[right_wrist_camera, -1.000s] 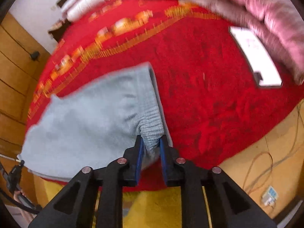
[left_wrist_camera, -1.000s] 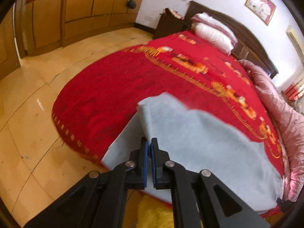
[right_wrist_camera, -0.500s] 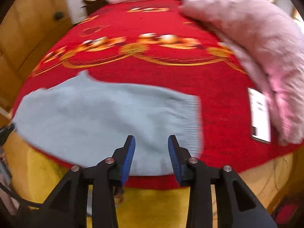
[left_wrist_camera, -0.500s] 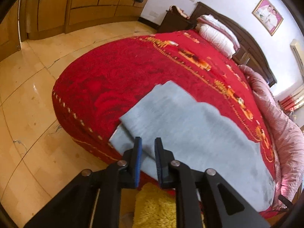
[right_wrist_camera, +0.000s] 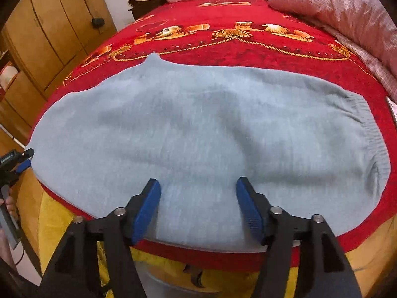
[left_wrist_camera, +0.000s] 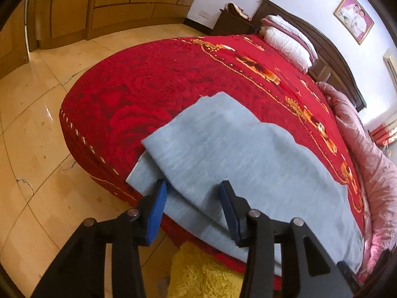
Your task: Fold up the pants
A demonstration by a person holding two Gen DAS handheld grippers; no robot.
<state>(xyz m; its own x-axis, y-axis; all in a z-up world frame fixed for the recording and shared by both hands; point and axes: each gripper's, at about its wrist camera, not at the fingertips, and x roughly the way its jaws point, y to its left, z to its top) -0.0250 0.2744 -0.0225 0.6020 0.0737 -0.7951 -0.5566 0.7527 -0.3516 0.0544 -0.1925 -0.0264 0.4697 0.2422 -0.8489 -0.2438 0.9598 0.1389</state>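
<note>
Light blue-grey pants [right_wrist_camera: 198, 124] lie flat along the near edge of the red bed cover [right_wrist_camera: 248, 49], folded lengthwise with one leg on the other. The ribbed waistband [right_wrist_camera: 372, 129] is at the right, the leg ends [left_wrist_camera: 153, 159] at the left. My left gripper [left_wrist_camera: 192, 198] hangs over the leg ends with its jaws opening; cloth shows between the blue pads [left_wrist_camera: 156, 203], but they do not press on it. My right gripper [right_wrist_camera: 198, 193] hovers over the middle of the pants' near edge, jaws opening, holding nothing. In the right wrist view, the left gripper [right_wrist_camera: 22, 160] peeks in at the far left.
A pink quilt [right_wrist_camera: 335, 7] is bunched along the bed's right side, and pillows [left_wrist_camera: 287, 39] sit at the headboard. A white flat device [right_wrist_camera: 392, 109] lies at the right edge. A yellow rug [left_wrist_camera: 203, 273] is below the bed edge. Wooden wardrobes [left_wrist_camera: 111, 0] line the tiled floor.
Both grippers have let go of the pants and opened wide. The right one has swung from the waistband to the middle of the near edge. The pants have settled flat.
</note>
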